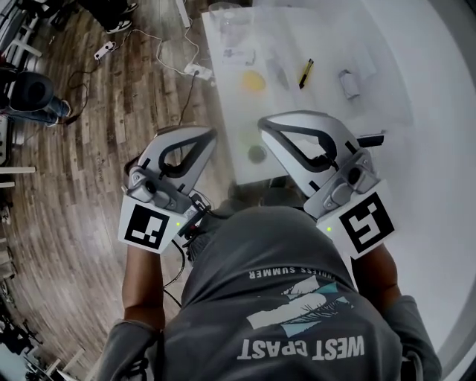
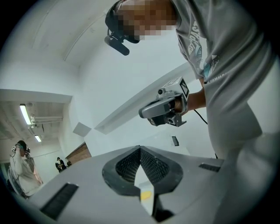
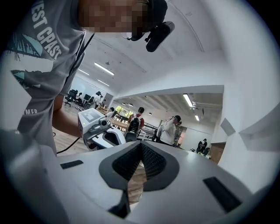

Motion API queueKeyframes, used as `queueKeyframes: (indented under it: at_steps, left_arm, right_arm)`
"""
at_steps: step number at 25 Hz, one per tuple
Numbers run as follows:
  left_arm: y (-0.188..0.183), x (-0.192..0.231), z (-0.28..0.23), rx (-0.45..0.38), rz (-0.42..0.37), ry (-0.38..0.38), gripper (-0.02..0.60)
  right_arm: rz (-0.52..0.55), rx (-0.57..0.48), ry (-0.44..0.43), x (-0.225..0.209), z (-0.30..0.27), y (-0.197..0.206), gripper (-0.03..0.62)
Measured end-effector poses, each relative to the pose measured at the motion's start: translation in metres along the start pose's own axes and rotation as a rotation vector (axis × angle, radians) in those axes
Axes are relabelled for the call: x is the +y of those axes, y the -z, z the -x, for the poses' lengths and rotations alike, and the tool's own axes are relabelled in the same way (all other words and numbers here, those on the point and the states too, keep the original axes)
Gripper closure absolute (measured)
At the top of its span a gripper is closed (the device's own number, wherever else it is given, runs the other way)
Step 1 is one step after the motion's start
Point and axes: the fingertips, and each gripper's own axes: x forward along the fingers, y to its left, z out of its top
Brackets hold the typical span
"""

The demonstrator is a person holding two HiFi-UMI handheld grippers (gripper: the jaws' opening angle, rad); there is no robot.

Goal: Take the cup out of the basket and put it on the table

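Note:
I hold both grippers close to my chest, over the near edge of the white table (image 1: 387,156). My left gripper (image 1: 196,137) is shut with nothing between its jaws; in the left gripper view its tips (image 2: 140,149) meet and point up at the ceiling. My right gripper (image 1: 275,128) is shut and empty too, its tips (image 3: 141,145) touching. Each gripper sees the other: the right gripper (image 2: 168,107) in the left gripper view, the left gripper (image 3: 98,129) in the right gripper view. I cannot make out a basket. A small white cylinder (image 1: 348,83) lies far back on the table.
On the table lie a yellow object (image 1: 253,80), a yellow-black pen (image 1: 306,73), a dull green round thing (image 1: 256,154) and a clear container (image 1: 223,15) at the far end. Cables and a power strip (image 1: 197,71) run over the wood floor at left. Several people stand in the room behind.

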Motion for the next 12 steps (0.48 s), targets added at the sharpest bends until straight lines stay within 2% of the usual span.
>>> queueKeyframes:
  at_steps: [7, 12]
  left_arm:
    - [-0.025, -0.014, 0.000, -0.021, -0.047, 0.032, 0.574]
    - [-0.041, -0.042, -0.022, -0.006, -0.049, 0.026, 0.574]
  right_arm:
    - [0.009, -0.007, 0.077, 0.003, 0.041, -0.019, 0.585]
    - [-0.012, -0.005, 0.091, 0.003, 0.093, -0.010, 0.585]
